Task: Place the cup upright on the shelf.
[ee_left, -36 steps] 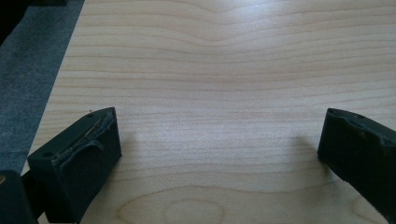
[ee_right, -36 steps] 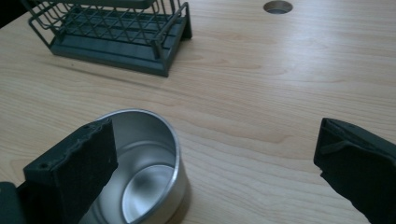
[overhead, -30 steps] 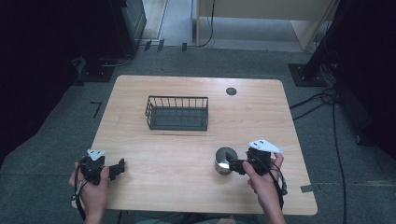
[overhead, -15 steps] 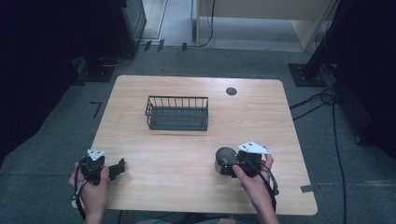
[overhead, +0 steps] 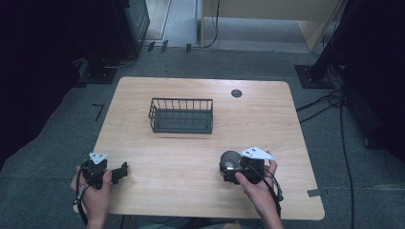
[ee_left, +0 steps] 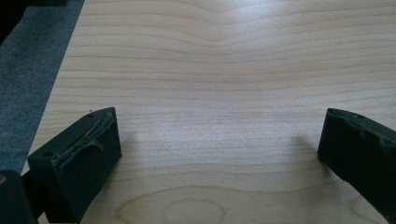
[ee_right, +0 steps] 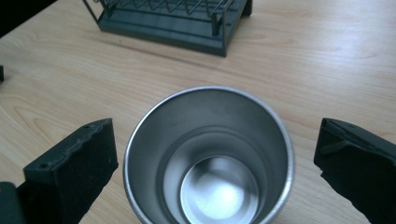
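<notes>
Right gripper point(ee_right: 215, 163) fingers wide, straddling shiny steel cup point(ee_right: 208, 158); grasp step. Next: close, carry toward black wire basket point(overhead: 181, 115) at 11 o'clock.

Your left gripper point(overhead: 123, 171) sits low near the table's front left edge, its jaws spread wide, your left hand point(overhead: 95, 193) wrapped around its body. Your right gripper point(overhead: 228, 168) is also spread wide, seemingly tilted downward, your right hand point(overhead: 255, 187) gripping from behind.
</notes>
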Motion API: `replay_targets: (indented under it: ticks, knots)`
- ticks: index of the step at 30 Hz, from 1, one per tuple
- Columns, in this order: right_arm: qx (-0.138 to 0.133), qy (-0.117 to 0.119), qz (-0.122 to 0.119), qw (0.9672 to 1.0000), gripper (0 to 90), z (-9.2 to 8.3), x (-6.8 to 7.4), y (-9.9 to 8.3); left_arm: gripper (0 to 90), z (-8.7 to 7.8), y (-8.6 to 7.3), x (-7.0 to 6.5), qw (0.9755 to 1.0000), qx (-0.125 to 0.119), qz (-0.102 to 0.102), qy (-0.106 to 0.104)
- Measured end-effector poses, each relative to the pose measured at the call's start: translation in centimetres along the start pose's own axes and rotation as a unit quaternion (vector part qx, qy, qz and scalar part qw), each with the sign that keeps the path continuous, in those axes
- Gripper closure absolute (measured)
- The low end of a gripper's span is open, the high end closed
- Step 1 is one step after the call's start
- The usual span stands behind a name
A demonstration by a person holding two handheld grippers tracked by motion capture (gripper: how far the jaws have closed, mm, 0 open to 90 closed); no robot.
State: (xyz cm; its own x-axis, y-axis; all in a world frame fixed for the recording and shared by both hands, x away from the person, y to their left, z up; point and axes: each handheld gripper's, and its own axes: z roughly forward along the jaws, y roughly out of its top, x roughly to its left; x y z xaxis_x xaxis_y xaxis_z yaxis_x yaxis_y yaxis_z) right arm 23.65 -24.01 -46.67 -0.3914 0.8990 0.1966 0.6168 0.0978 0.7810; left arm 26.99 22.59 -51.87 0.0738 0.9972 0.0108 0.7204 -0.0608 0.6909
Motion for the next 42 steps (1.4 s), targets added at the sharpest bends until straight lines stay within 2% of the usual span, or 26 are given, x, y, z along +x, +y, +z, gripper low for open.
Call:
replay_targets:
  ticks: [5,8,11,13,14,15,18,24,31,42]
  knots:
    - [0.011,0.001,-0.002,0.9999,0.0,0.6,0.2,-0.5,0.0,0.0,0.0,0.0,1.0000,0.000,0.000,0.000]
    - [0.021,-0.004,-0.010,0.9997,0.0,1.1,0.4,-1.0,0.0,0.0,0.0,0.0,1.0000,0.000,0.000,0.000]
    - [0.041,-0.012,-0.016,0.9989,0.0,2.0,0.4,-1.8,0.0,0.0,0.0,0.0,1.0000,0.000,0.000,0.000]
    - [0.044,-0.013,-0.017,0.9988,0.0,2.2,0.4,-1.9,0.0,0.0,0.0,0.0,1.0000,0.000,0.000,0.000]
    - [0.045,-0.017,-0.020,0.9987,1.1,2.3,0.4,-2.0,0.0,0.0,0.0,0.0,1.0000,0.000,0.000,0.000]
    - [0.036,-0.027,-0.026,0.9986,10.1,2.3,0.5,-2.1,0.0,0.0,0.0,0.0,1.0000,0.000,0.000,0.000]
    - [0.032,-0.030,-0.029,0.9986,15.0,2.2,0.5,-2.1,0.0,0.0,0.0,0.0,1.0000,0.000,0.000,0.000]
    - [0.030,-0.032,-0.032,0.9985,17.1,2.1,0.5,-2.1,0.0,0.0,0.0,0.0,1.0000,0.001,0.001,0.000]
    - [0.014,-0.019,-0.031,0.9992,17.4,1.2,0.8,-0.8,0.0,0.0,0.0,0.0,1.0000,0.001,0.002,0.000]
    - [0.001,-0.009,-0.042,0.9991,17.4,1.1,1.6,1.7,0.0,0.0,0.0,0.0,1.0000,0.001,0.002,0.000]
